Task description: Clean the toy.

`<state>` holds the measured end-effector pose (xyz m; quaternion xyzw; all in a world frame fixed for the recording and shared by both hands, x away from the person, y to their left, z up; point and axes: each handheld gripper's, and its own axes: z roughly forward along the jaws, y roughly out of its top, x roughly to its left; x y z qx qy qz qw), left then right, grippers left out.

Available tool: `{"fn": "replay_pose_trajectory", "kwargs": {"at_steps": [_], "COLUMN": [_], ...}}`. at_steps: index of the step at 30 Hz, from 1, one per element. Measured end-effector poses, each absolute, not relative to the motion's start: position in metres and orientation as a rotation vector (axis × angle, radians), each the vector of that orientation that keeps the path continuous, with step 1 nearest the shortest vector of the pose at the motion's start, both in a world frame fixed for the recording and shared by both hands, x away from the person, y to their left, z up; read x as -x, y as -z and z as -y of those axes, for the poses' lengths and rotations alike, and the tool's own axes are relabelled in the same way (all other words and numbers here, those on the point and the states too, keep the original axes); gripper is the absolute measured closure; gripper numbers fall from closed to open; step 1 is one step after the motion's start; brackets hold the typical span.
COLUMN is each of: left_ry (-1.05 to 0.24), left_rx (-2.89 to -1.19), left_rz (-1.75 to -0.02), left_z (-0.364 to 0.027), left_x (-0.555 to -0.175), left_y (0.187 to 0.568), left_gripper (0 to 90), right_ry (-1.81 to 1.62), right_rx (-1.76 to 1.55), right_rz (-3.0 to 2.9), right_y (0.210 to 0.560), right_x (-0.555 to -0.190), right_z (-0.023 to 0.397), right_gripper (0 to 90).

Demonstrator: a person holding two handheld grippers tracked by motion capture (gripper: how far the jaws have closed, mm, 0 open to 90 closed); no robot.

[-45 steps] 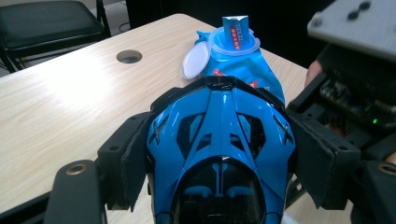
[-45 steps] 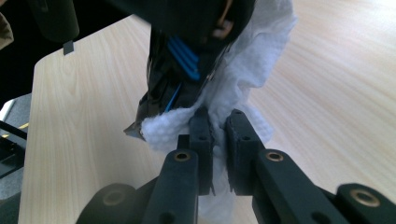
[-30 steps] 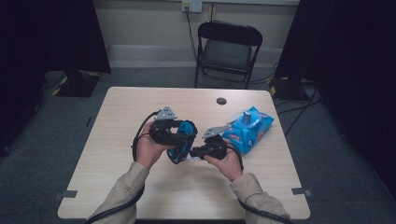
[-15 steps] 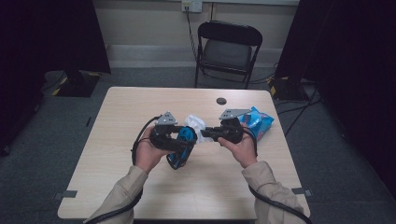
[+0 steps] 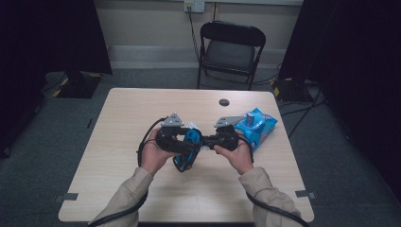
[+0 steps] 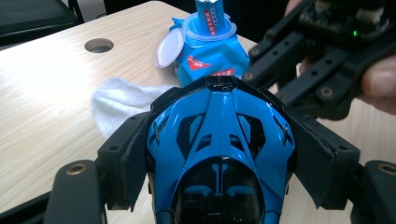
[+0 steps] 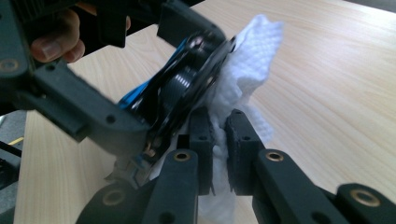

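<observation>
Blue wipes pack (image 6: 208, 53), lid open, beyond left gripper (image 6: 219, 154) clamping toy car (image 6: 219, 140); right gripper (image 7: 218, 135) pinching white wipe (image 7: 243, 79) against car.

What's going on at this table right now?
A person is cleaning a blue toy car with a white wipe. The left hand-held gripper clamps the car by its sides above the table, and the right hand-held gripper pinches the wipe against the car. The wipes pack lies behind with its lid open.
</observation>
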<state>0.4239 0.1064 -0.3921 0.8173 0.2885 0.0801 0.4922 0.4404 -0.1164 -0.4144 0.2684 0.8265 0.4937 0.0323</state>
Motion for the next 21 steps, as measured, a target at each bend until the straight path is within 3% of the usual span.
{"fn": "replay_pose_trajectory", "kwargs": {"at_steps": [21], "left_ry": [-0.238], "left_rx": [-1.963], "left_rz": [-0.722], "left_z": [-0.117], "left_x": [-0.426], "left_y": [0.388], "left_gripper": [26.2], "right_ry": [-1.477], "right_rx": [-0.846], "right_rz": [-2.632], "right_y": [0.452], "right_x": [-0.43], "right_z": [0.112], "right_gripper": [82.8]}}
